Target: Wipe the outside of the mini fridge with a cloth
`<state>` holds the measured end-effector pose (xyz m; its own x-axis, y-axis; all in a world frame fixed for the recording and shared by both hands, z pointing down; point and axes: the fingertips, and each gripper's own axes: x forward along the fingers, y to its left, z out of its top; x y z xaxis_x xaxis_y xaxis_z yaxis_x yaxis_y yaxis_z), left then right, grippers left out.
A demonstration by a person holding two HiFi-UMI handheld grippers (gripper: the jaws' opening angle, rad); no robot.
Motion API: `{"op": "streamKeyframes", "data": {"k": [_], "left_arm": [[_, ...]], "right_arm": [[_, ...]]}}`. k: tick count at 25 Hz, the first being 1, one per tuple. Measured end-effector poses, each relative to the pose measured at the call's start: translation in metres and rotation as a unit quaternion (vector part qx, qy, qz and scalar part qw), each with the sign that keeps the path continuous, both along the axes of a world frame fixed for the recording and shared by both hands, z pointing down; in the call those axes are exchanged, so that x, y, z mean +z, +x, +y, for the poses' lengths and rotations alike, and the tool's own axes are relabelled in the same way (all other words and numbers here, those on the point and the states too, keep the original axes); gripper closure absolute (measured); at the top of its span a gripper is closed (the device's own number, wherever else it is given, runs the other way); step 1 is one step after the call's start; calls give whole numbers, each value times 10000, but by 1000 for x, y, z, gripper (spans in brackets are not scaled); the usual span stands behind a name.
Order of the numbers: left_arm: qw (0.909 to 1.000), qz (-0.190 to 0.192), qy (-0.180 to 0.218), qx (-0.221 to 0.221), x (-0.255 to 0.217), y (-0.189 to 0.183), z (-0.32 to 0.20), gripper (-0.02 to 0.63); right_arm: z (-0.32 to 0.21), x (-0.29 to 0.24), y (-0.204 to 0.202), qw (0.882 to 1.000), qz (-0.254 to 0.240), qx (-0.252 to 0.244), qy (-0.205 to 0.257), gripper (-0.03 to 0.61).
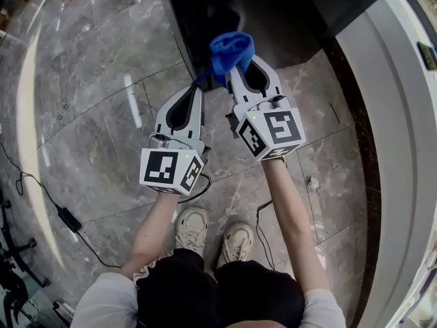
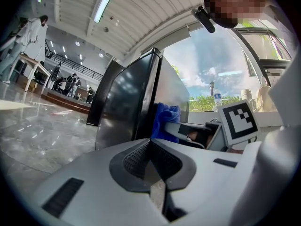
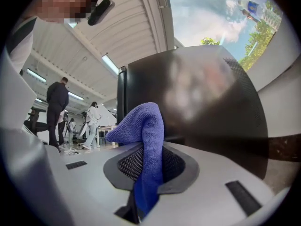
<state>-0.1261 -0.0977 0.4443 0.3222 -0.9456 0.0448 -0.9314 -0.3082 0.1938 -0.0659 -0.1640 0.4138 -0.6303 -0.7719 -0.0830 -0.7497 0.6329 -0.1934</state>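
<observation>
Right gripper [image 1: 235, 70] clenched on blue cloth [image 1: 231, 50], near the fridge [image 1: 273, 16].
Press the cloth flat against the black wall; hold the closed, empty left gripper [image 1: 198, 91] clear.

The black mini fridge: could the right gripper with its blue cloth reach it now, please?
Probably yes: the right gripper, shut on the blue cloth, faces the black mini fridge with nothing between.
</observation>
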Motion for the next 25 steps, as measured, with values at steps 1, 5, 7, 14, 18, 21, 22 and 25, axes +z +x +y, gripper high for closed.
{"op": "streamKeyframes", "data": {"k": [1, 5, 7, 14, 18, 21, 22, 25], "left_arm": [[10000, -11, -23, 46, 1, 4, 0, 609], [9998, -2, -48, 184, 4, 17, -5, 609], [9997, 28, -29, 223, 3, 22, -9, 609], [9972, 136, 63, 728, 6, 69, -24, 609], [9938, 218, 115, 1087, 10, 106, -40, 609], [9916, 154, 221, 1263, 12, 127, -56, 609], [9911, 170, 250, 1297, 11, 132, -61, 609], [9897, 236, 330, 1370, 9, 146, -76, 609]], "right_arm": [[-6, -1, 12, 9999, -27, 133, -18, 499], [-30, 3, 58, 9983, 161, 554, -34, 499], [-41, 8, 77, 9968, 236, 762, -52, 499], [-65, 14, 126, 9934, 432, 1059, -29, 499], [-83, 18, 159, 9889, 316, 1450, -73, 499], [-94, 24, 183, 9848, 301, 1704, -115, 499], [-98, 25, 192, 9830, 282, 1809, -133, 499], [-110, 26, 217, 9775, 211, 2091, -163, 499]]}}
